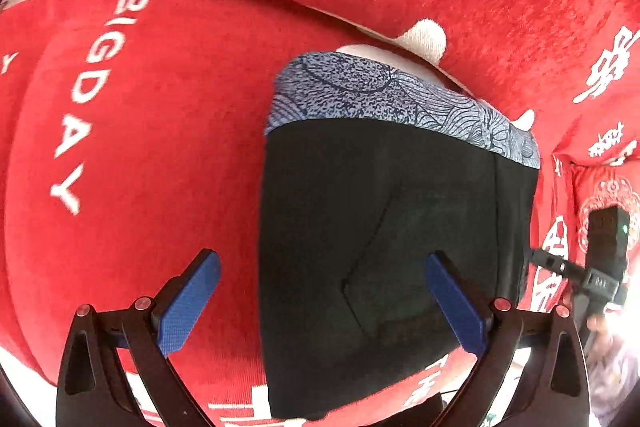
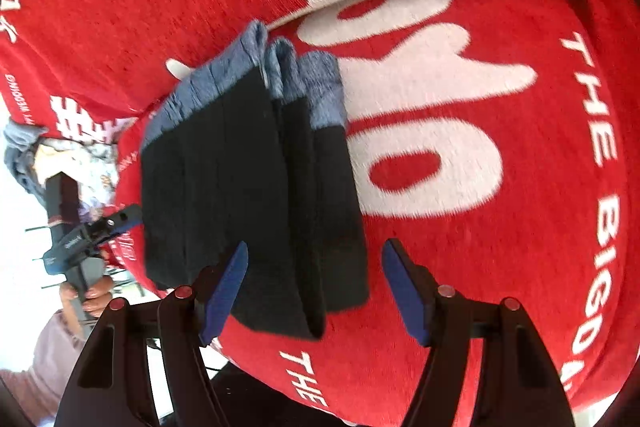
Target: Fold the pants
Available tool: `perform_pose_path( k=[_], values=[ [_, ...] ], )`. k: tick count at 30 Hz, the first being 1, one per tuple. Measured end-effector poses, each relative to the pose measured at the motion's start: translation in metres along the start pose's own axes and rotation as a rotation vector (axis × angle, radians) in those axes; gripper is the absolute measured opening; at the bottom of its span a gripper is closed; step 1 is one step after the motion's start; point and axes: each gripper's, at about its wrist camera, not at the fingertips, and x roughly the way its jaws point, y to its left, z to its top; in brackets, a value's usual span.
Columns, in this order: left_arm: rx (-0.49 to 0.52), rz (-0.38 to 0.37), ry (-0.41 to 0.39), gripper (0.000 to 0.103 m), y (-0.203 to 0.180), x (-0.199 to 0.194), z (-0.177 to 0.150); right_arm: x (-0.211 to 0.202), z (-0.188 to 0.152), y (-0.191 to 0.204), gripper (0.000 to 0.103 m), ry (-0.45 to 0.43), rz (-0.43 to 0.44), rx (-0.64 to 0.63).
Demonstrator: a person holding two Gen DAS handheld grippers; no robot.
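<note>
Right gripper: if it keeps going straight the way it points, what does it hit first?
Most likely the folded black pants: the right gripper, jaws open and empty, aims at their near edge. Depth is unclear; it may clip the red cover beside them.

Red plush cover [image 1: 168,155] with white lettering [image 1: 80,95] spread wide, large white glyphs [image 2: 420,115] across it. Beyond its edge, bright washed-out background, possibly a jumble of pale cloth [image 2: 60,151].

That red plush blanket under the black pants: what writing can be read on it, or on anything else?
"THE BIGDAY" in white along the red plush blanket.
"THE" again near its lower edge.
Big white Chinese-style characters: not legible to me.
Small white print at the blanket's edge: too blurred.
Black pants with blue patterned waistband: no text.
</note>
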Motion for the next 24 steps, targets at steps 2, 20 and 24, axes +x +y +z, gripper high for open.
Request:
perform_pose_path(
  k=[2,20,24],
  values=[
    [0.016,-0.014,0.017,0.102,-0.001,0.009,0.007,0.005,0.006,-0.005,0.073,0.016,0.032,-0.006],
    [0.063,-0.072,0.016,0.103,-0.024,0.044,0.02,0.032,0.04,-0.038,0.065,0.085,0.22,0.069],
    [0.081,-0.046,-0.035,0.083,-0.045,0.033,0.006,0.026,0.037,-0.033,0.047,0.072,0.265,0.086]
  ],
)
